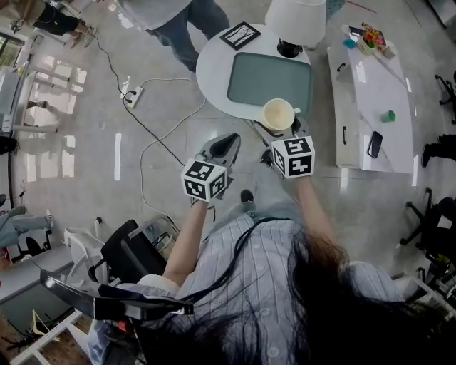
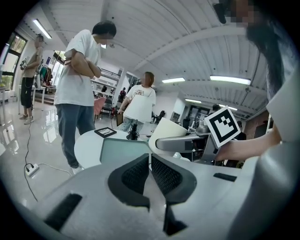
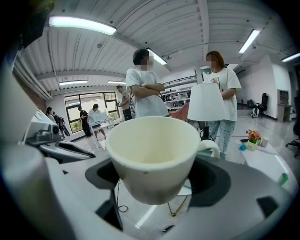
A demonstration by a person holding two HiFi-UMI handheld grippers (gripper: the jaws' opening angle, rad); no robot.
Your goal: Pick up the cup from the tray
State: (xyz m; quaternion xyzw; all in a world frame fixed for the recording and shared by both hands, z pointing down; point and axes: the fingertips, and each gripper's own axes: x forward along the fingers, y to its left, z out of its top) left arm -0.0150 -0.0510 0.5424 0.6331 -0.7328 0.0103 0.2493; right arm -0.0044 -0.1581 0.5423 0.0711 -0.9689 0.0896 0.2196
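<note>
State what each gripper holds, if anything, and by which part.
The right gripper holds the cream cup by its body, one jaw on each side below the rim; its handle is free. The left gripper holds nothing, jaws together.

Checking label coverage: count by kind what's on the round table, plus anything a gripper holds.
cup (held, off the tray): 1
tray: 1
lamp: 1
framed picture: 1
Total: 4
</note>
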